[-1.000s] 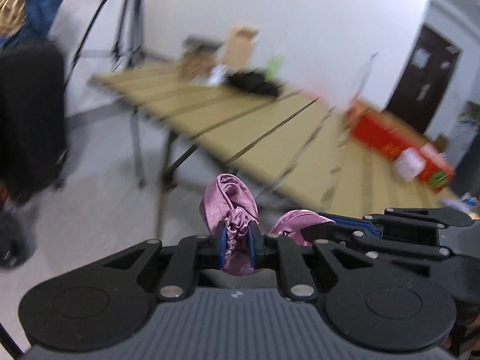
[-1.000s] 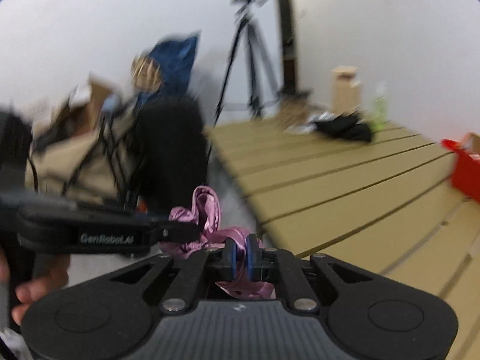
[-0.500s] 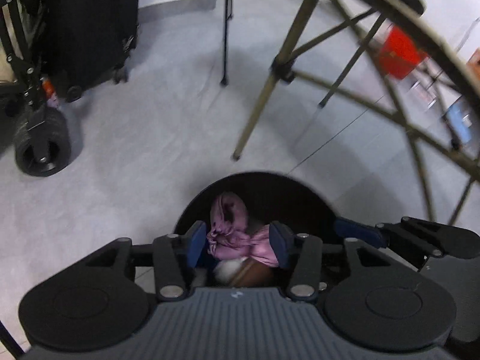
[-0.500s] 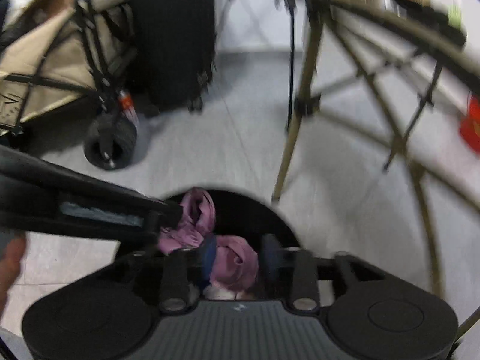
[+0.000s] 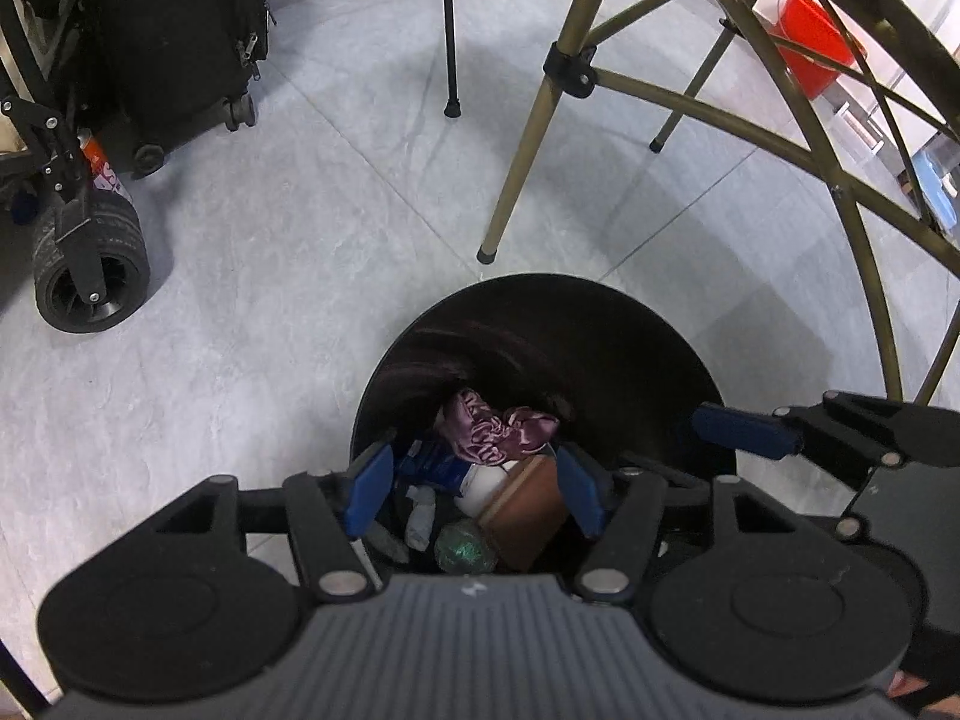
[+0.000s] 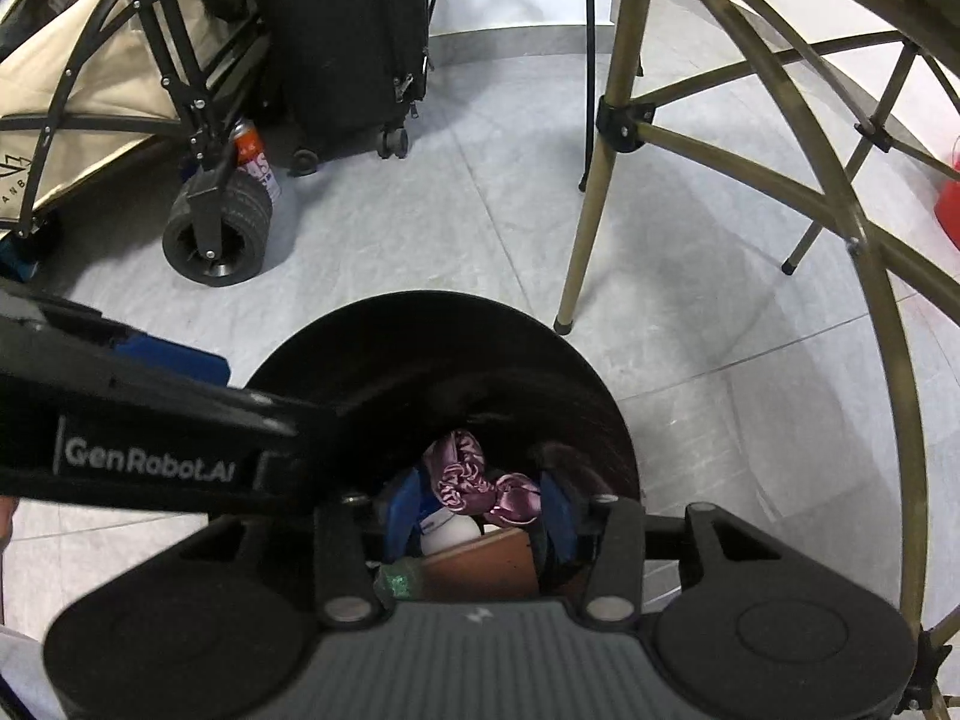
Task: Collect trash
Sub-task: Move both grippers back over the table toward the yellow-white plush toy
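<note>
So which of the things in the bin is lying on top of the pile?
The pink satin cloth: shiny, crumpled fabric resting over the white roll and brown box in the black bin.

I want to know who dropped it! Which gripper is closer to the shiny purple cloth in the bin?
Too close to call. The left gripper and right gripper both hang open above the purple cloth in the black bin.

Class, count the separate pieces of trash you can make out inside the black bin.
About 6: pink satin cloth on top, blue packet left, white cup beneath, brown box right, green ball and grey wrapper nearest. The bin may hide more underneath.
</note>
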